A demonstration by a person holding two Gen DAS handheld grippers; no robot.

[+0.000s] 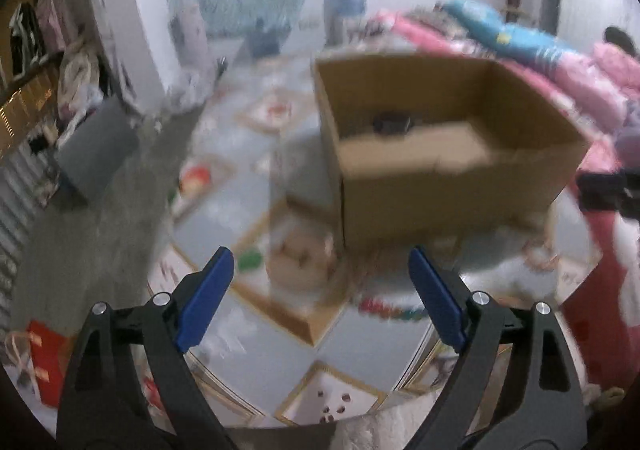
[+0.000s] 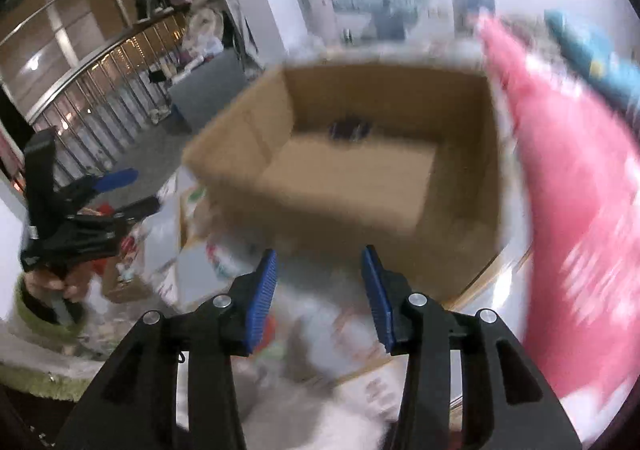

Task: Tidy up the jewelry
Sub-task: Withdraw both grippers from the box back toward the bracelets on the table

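ahead of both grippers stands an open brown cardboard box (image 1: 440,186), rectangular, with plain matte walls and no flaps showing. inside it, a small dark object (image 1: 392,124) lies on the floor of the box against the far wall; the blur hides whether it is jewelry or a case. the rest of the box floor looks bare, a flat tan sheet. in the right wrist view the same box (image 2: 340,210) fills the middle, with the dark object (image 2: 348,130) again at the far wall.

the box rests on a glossy grey floor mat with tan-bordered picture squares (image 1: 224,210). just before the box, on the mat, sits a low round tan thing (image 1: 298,262), too smeared to name. beside the box, on its right, lies pink patterned bedding (image 2: 580,190), soft and rumpled, with a blue fabric piece (image 1: 504,30) on top farther back.

the left gripper (image 1: 320,290), black arms with blue ribbed pads, stands wide apart with nothing between its pads. the right gripper (image 2: 320,290), built the same, is partly apart and also holds nothing. in the right wrist view a hand (image 2: 60,282) in a fuzzy green cuff grips the left gripper's handle.
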